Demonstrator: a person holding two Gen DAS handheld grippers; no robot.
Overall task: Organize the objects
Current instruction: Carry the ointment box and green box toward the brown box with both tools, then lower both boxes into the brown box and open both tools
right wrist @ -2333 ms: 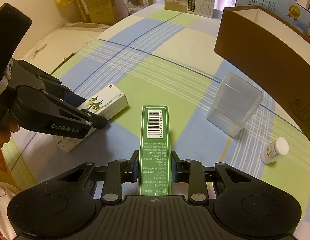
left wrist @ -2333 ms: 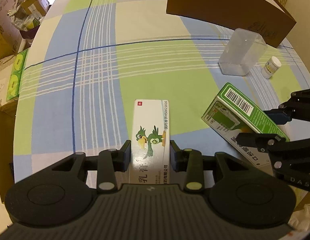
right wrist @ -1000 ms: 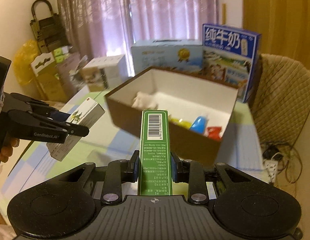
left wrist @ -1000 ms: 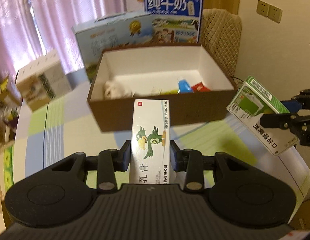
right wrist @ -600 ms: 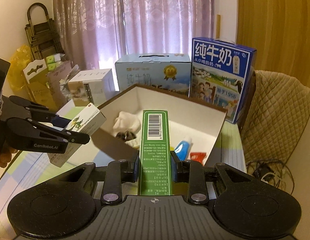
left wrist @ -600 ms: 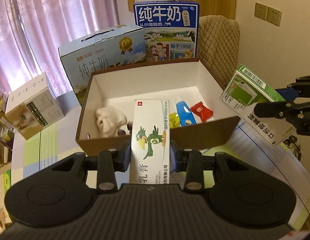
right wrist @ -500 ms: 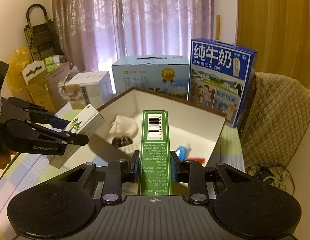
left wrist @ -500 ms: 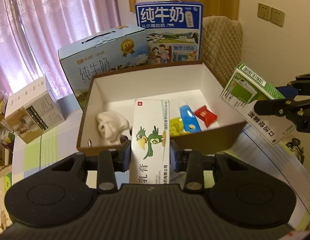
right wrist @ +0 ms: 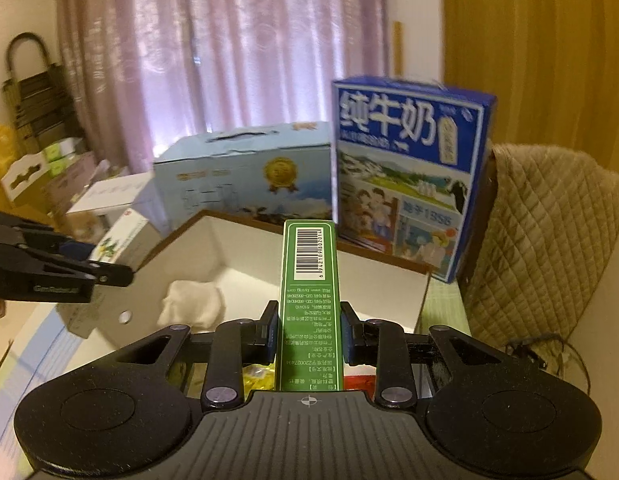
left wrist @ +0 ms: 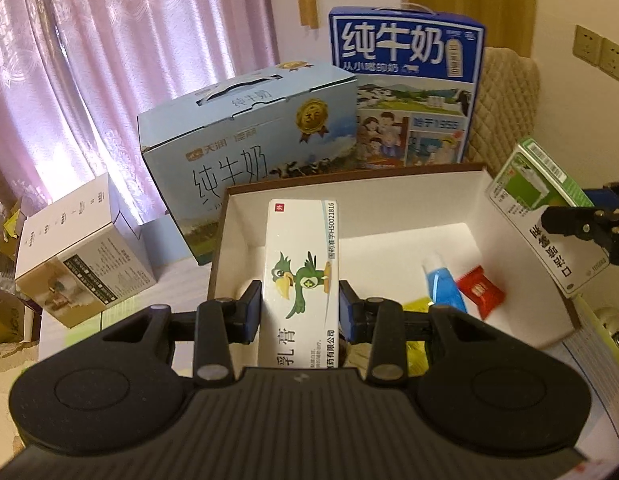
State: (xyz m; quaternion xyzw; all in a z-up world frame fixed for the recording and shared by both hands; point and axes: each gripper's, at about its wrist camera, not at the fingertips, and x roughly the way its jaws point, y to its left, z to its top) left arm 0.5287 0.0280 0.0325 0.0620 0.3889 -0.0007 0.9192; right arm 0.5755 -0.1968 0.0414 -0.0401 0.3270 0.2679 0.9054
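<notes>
My left gripper (left wrist: 300,312) is shut on a white ointment box with a green parrot (left wrist: 301,280), held over the near left part of the open brown cardboard box (left wrist: 349,184). My right gripper (right wrist: 309,332) is shut on a green medicine box with a barcode (right wrist: 309,280), held over the same brown box (right wrist: 389,266). The green box also shows at the right of the left wrist view (left wrist: 545,216). The white box shows at the left of the right wrist view (right wrist: 117,240).
Inside the brown box lie a blue tube (left wrist: 443,284), a red sachet (left wrist: 479,290), a yellow packet (left wrist: 415,306) and a white cloth (right wrist: 195,306). Two milk cartons (left wrist: 249,132) (left wrist: 405,88) stand behind it. A white carton (left wrist: 81,252) stands left, a quilted chair (right wrist: 549,240) right.
Both grippers lifted their boxes off the checked tablecloth and carried them to the brown box; they now hang closer over its inside.
</notes>
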